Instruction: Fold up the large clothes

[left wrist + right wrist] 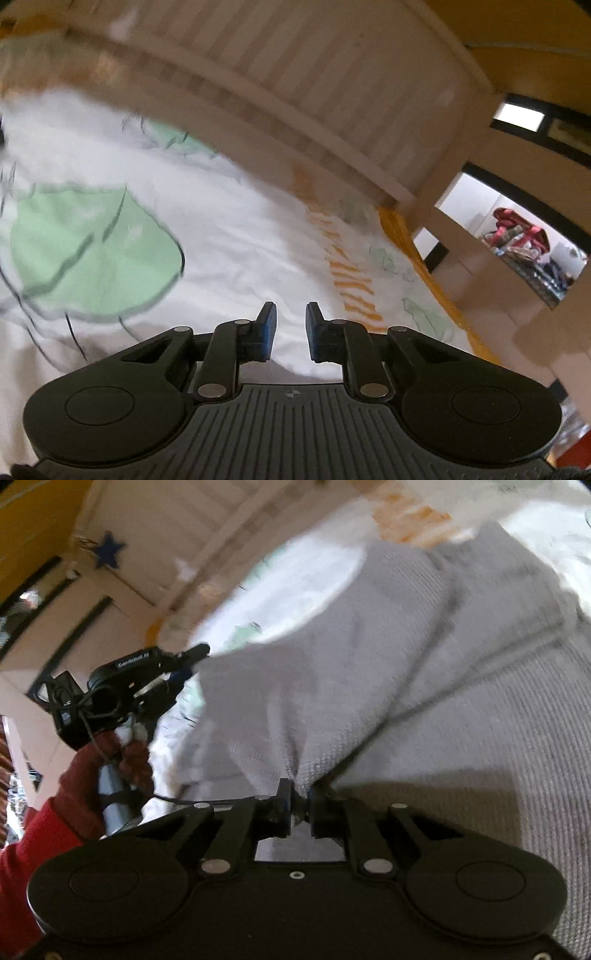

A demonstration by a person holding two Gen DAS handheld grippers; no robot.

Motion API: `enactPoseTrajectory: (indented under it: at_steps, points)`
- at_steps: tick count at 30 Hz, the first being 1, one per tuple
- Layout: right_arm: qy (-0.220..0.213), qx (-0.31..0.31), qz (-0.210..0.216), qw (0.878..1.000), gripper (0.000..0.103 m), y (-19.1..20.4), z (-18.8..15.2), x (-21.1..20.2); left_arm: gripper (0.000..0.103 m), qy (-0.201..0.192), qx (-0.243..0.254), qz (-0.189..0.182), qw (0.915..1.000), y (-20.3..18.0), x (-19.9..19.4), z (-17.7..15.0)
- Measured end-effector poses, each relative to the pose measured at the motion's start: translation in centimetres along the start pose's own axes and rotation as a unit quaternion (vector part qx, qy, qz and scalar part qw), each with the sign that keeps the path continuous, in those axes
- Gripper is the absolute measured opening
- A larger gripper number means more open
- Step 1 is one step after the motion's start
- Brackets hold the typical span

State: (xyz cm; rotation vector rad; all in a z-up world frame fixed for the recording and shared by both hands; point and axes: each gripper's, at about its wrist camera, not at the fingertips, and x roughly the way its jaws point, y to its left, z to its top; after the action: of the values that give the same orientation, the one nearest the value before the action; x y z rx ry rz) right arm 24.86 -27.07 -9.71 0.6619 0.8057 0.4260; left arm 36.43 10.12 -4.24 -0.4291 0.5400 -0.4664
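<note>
A large grey ribbed garment (pixel 424 664) lies spread over the bed and fills most of the right wrist view. My right gripper (pixel 300 801) is shut on a bunched fold of it and the cloth pulls up into a peak at the jaws. My left gripper (pixel 291 332) is open and empty, with blue pads (pixel 269 334), above the white bed sheet with green leaf prints (pixel 99 251). The left gripper also shows in the right wrist view (pixel 188 661), at the garment's left edge, held by a hand in a red sleeve. The garment is not in the left wrist view.
A cream slatted headboard (pixel 325 85) runs behind the bed. An orange-striped band (pixel 347 269) crosses the sheet near the bed's yellow edge (pixel 424 266). A doorway with piled clothes (pixel 524 240) is at the right. A blue star (pixel 109 550) hangs on the panel.
</note>
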Motion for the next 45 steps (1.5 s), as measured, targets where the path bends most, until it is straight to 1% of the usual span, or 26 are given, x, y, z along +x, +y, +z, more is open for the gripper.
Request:
enactPoseTrajectory:
  at_steps: [2, 3, 5, 7, 9, 10, 12, 14, 16, 17, 18, 19, 20, 22, 24, 26, 28, 30, 31, 33, 35, 37, 38, 40, 41, 45]
  points:
    - [-0.003, 0.004, 0.005, 1.000, 0.019, -0.1, -0.1, 0.2, 0.016, 0.025, 0.012, 0.028, 0.9992, 0.6, 0.6, -0.2]
    - [0.002, 0.013, 0.001, 1.000, 0.019, -0.4, -0.2, 0.5, 0.016, 0.038, 0.003, 0.044, 0.9983, 1.4, 0.8, -0.6]
    - [0.021, 0.044, -0.010, 0.999, 0.020, -1.4, -0.9, 1.6, 0.019, 0.051, -0.024, 0.047, 0.9973, 2.5, 0.6, -1.5]
    - [0.020, 0.074, -0.005, 0.997, 0.020, -2.2, -1.4, 1.9, 0.033, 0.054, -0.047, 0.036, 0.9968, 3.0, -0.2, -2.3]
    - [0.017, 0.078, -0.002, 0.997, 0.020, -2.4, -1.3, 1.6, 0.061, 0.055, -0.046, 0.017, 0.9973, 2.5, -1.2, -3.1]
    - [0.017, 0.076, -0.003, 0.997, 0.020, -2.4, -1.2, 1.5, 0.068, 0.052, -0.039, 0.005, 0.9978, 2.1, -1.7, -3.6]
    - [0.017, 0.077, -0.002, 0.997, 0.021, -2.6, -1.1, 1.5, 0.069, 0.058, -0.028, -0.006, 0.9979, 1.3, -1.8, -3.9]
    - [0.017, 0.077, -0.003, 0.997, 0.021, -2.5, -1.0, 1.5, 0.069, 0.074, -0.026, 0.000, 0.9969, 0.9, -1.2, -4.2]
    - [0.017, 0.074, -0.004, 0.997, 0.022, -2.4, -0.9, 1.5, 0.066, 0.097, -0.040, 0.018, 0.9943, 1.0, 0.2, -4.5]
    - [0.018, 0.072, -0.006, 0.997, 0.022, -2.3, -0.9, 1.4, 0.055, 0.105, -0.047, 0.013, 0.9933, 1.2, 0.7, -4.4]
    - [0.018, 0.070, -0.008, 0.997, 0.022, -2.1, -0.8, 1.4, 0.014, 0.106, -0.050, 0.009, 0.9931, 1.4, 1.2, -4.3]
    - [0.018, 0.070, -0.010, 0.997, 0.023, -1.8, -0.7, 1.6, 0.004, 0.103, -0.047, 0.023, 0.9933, 1.4, 1.5, -4.1]
    - [0.018, 0.071, -0.011, 0.997, 0.023, -1.7, -0.6, 1.5, 0.004, 0.092, -0.042, 0.035, 0.9942, 1.1, 1.6, -3.5]
    - [0.011, 0.069, -0.007, 0.998, 0.021, -0.9, -0.2, 1.6, 0.004, 0.065, -0.034, 0.018, 0.9972, 0.7, 1.1, -2.3]
    - [0.000, 0.054, 0.007, 0.999, 0.021, 0.1, -0.1, 1.3, 0.004, 0.051, -0.009, 0.020, 0.9985, 0.1, 0.6, -1.8]
    - [-0.008, 0.032, 0.013, 0.999, 0.021, 1.2, 0.0, 1.2, 0.004, 0.064, 0.011, 0.038, 0.9972, 0.3, 1.1, -2.0]
    - [0.008, 0.023, -0.011, 1.000, 0.023, 1.2, -0.5, 2.2, 0.006, 0.088, 0.008, 0.063, 0.9941, 1.2, 1.9, -3.0]
    - [0.030, 0.026, -0.040, 0.998, 0.020, 0.6, -1.1, 3.3, 0.013, 0.112, -0.013, 0.082, 0.9902, 2.7, 2.4, -4.1]
    - [0.026, 0.028, -0.040, 0.998, 0.017, 0.3, -1.3, 3.3, 0.020, 0.114, -0.028, 0.081, 0.9897, 3.4, 2.4, -4.5]
    - [0.027, 0.025, -0.040, 0.999, 0.022, 0.4, -1.2, 2.7, 0.028, 0.096, -0.050, 0.070, 0.9916, 4.2, 1.5, -4.6]
    - [0.023, 0.001, -0.043, 0.999, 0.054, 0.9, -0.6, 1.5, 0.041, 0.084, -0.046, 0.074, 0.9927, 3.9, 0.5, -4.2]
    - [0.013, -0.024, -0.043, 0.999, 0.070, 1.2, 0.1, 0.1, 0.049, 0.065, -0.018, 0.079, 0.9946, 2.9, -1.2, -3.8]
    - [0.007, -0.036, -0.046, 0.998, 0.073, 1.3, 0.5, -0.5, 0.051, 0.058, -0.006, 0.077, 0.9953, 2.4, -1.9, -3.6]
    - [-0.009, -0.064, -0.062, 0.996, 0.073, 1.5, 1.4, -1.9, 0.063, 0.049, 0.019, 0.075, 0.9958, 1.1, -3.4, -3.4]
    - [-0.019, -0.076, -0.068, 0.995, 0.073, 1.6, 1.8, -2.5, 0.066, 0.048, 0.029, 0.076, 0.9955, 0.4, -3.8, -3.5]
    - [-0.045, -0.112, -0.104, 0.987, 0.073, 1.2, 3.5, -2.8, 0.069, 0.058, 0.060, 0.054, 0.9950, -2.5, -3.8, -4.6]
